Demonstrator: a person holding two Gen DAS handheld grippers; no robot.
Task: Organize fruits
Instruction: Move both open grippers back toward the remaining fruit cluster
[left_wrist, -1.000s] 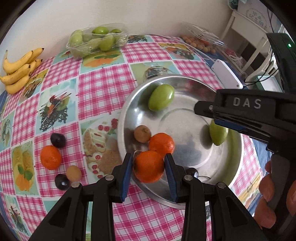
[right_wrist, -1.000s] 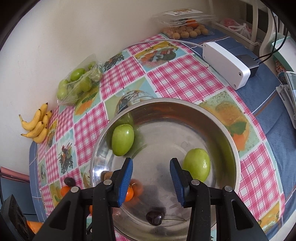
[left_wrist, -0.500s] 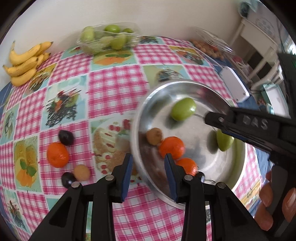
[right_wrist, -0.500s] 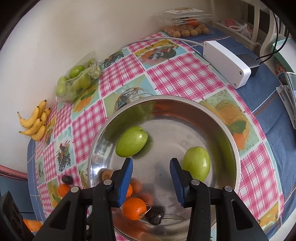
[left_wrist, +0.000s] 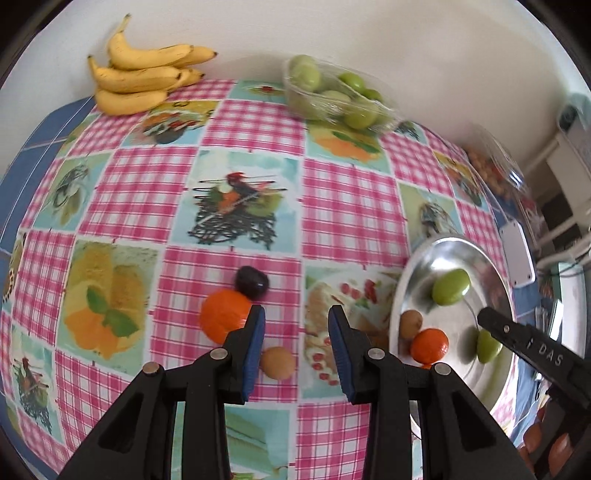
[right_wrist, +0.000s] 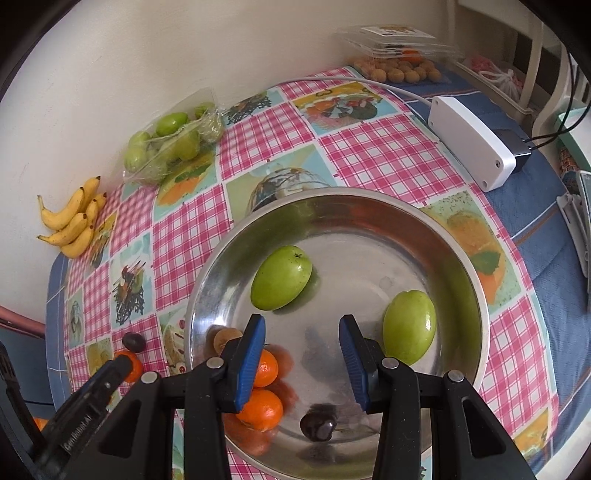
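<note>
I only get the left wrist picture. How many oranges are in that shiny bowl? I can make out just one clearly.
Observer: Two. In the right wrist view, a second orange lies just in front of the first orange inside the bowl.
Operator: Is there anything else in there that I'm missing?
Observer: Yes, a dark fruit sits near the bowl's near edge. It looks like a plum or a big cherry.
Operator: And is that other gripper holding something?
Observer: No. The right gripper is open over the bowl, with nothing between its fingers.
</note>
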